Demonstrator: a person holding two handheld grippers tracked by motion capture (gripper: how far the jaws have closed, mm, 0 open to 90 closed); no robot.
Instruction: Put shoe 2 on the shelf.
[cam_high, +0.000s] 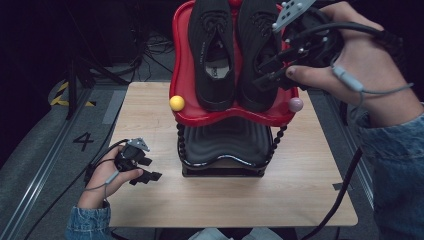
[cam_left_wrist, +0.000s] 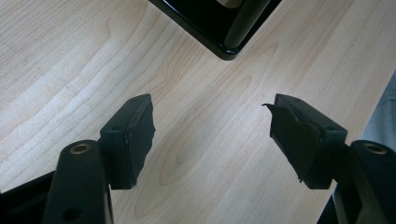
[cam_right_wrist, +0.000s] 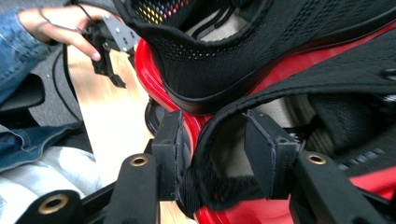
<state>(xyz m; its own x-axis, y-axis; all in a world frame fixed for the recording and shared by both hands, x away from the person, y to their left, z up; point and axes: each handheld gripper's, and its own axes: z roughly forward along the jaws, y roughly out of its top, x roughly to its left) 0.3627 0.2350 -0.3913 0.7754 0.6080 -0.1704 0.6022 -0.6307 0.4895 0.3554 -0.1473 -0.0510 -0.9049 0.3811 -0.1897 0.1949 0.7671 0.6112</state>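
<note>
Two black knit shoes stand side by side on a red tray (cam_high: 225, 118) atop a black rack (cam_high: 225, 145). My right gripper (cam_high: 262, 74) reaches the heel of the right shoe (cam_high: 252, 45). In the right gripper view it (cam_right_wrist: 215, 149) is open and straddles the heel collar of that shoe (cam_right_wrist: 327, 93), with one jaw outside against the heel and the other inside the opening, a gap beside it. The left shoe (cam_high: 212, 50) lies untouched. My left gripper (cam_high: 150, 170) rests low on the wooden table (cam_high: 300, 190), open (cam_left_wrist: 212, 135), holding nothing.
A yellow ball (cam_high: 176, 103) and a pink ball (cam_high: 295, 104) cap the tray's front corners. The rack's base corner (cam_left_wrist: 219, 28) lies just ahead of the left jaws. Dark floor with cables surrounds the table. Bare wood runs along the table's front.
</note>
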